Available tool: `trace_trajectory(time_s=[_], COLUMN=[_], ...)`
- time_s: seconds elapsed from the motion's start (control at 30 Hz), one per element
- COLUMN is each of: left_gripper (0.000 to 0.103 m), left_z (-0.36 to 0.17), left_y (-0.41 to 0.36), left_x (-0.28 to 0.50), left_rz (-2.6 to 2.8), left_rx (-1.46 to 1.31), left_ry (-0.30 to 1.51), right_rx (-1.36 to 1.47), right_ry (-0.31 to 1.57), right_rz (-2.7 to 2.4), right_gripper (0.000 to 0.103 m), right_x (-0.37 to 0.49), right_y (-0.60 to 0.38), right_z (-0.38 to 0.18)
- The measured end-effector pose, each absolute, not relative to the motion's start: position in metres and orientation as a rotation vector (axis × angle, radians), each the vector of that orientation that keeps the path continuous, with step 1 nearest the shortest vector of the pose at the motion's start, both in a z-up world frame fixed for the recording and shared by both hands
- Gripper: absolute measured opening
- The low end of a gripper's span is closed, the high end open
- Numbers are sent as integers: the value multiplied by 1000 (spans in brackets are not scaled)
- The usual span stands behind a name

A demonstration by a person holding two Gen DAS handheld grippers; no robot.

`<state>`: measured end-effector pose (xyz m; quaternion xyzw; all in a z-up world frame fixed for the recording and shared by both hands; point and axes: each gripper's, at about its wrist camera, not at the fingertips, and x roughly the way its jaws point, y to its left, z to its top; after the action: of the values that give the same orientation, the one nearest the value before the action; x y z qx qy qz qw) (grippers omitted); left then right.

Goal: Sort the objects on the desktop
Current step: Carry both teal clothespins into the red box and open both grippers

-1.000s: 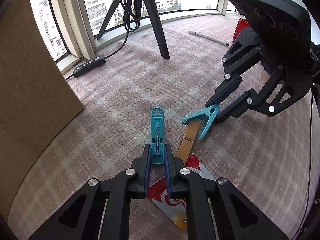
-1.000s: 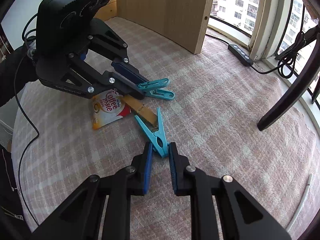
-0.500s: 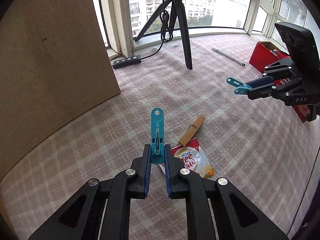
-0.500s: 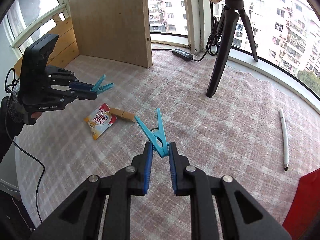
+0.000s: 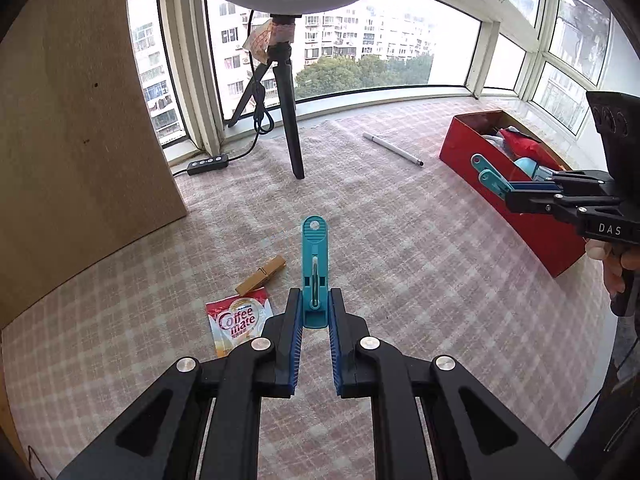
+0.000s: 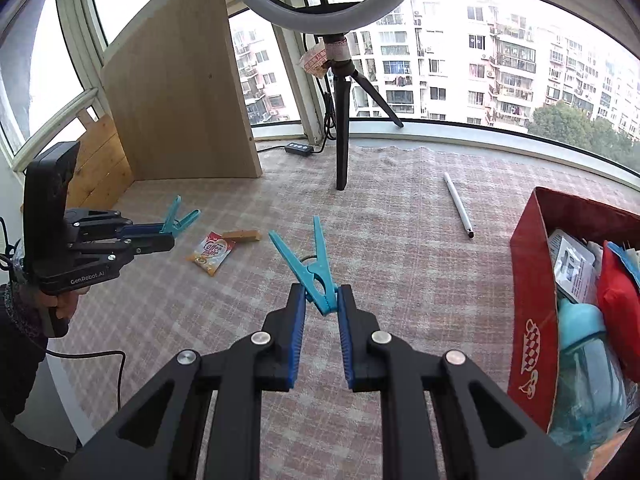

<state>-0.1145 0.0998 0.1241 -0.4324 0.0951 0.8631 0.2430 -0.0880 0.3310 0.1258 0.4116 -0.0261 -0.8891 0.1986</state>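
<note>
Our left claw [image 5: 314,320] is clamped on a teal plastic clothespin [image 5: 314,268] that juts straight out ahead of it, clear of the table [image 5: 400,260] with its pink checked cloth. Our right claw [image 6: 322,306] pinches a second teal plastic clothespin [image 6: 310,268] by its jaw end — legs splayed upward. On the cloth past the left claw lie a wooden clothespin [image 5: 261,275] and, touching it, a red-and-white Coffee mate sachet [image 5: 238,320]. Farther off sits a white pen [image 5: 394,149]; the red cardboard box [image 6: 534,292] stands at the right, already holding a blue bottle and packets.
</note>
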Motion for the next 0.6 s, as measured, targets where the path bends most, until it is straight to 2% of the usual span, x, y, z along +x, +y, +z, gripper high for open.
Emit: trace_trajectory(time_s=[0.27, 0.6], left_gripper=[11, 11], left_z=[153, 175], left_y=[175, 279], left_x=[-82, -85], left_rz=[2273, 2223], left_rx=[-1073, -998], left_ry=[259, 250], right_rx=[1137, 1131], right_ry=[-152, -170], right_rz=[-2644, -2832], right_gripper=[16, 16], right_x=[-20, 21], right_y=[401, 502], right_z=[149, 177])
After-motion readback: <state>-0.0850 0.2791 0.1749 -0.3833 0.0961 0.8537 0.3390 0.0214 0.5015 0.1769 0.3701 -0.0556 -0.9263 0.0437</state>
